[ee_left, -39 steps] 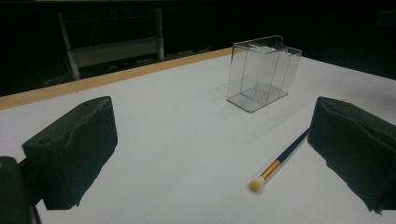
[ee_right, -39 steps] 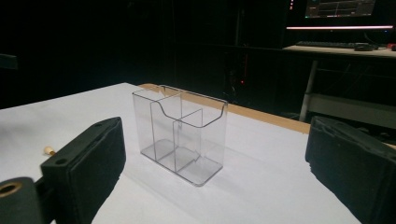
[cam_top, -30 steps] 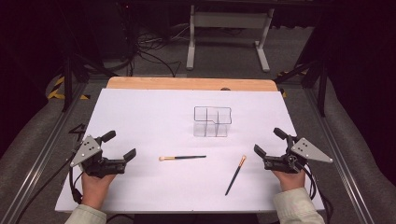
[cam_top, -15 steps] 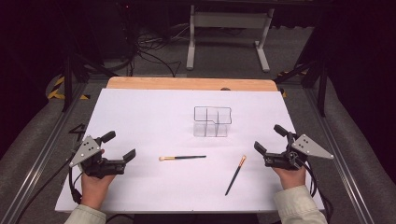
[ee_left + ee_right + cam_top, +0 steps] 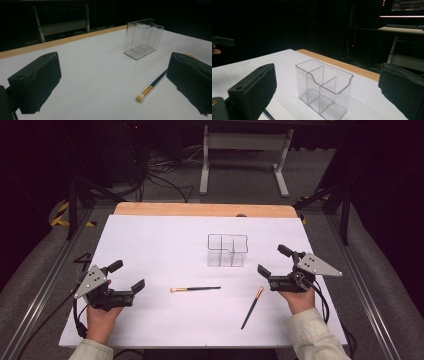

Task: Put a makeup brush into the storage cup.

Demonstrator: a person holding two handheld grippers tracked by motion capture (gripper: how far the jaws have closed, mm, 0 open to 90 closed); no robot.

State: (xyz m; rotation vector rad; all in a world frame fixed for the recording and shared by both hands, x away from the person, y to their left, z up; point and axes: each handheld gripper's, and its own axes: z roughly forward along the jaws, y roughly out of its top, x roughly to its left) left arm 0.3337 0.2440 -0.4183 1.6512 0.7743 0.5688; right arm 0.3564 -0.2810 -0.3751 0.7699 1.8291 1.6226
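A clear plastic organizer [image 5: 227,251] with several compartments stands empty on the white table top [image 5: 165,245]. One makeup brush [image 5: 195,289] lies flat in front of it, bristles to the left. A second brush [image 5: 252,307] lies slanted to its right. My left gripper [image 5: 127,275] is open near the front left, jaws wide apart and empty, pointing toward the first brush [image 5: 150,87] and the organizer [image 5: 142,38]. My right gripper [image 5: 273,260] is open just right of the organizer [image 5: 324,90], which stands between its spread jaws farther off.
A wooden strip [image 5: 205,210] borders the table's far edge, with a metal stand [image 5: 242,150] and cables on the dark floor beyond. Grey padded rails [image 5: 35,270] run along both sides. The person's hand [image 5: 100,322] and cable trail off the front edge.
My right gripper has shifted a little left and away, closer to the organizer. The left gripper and both brushes have stayed put.
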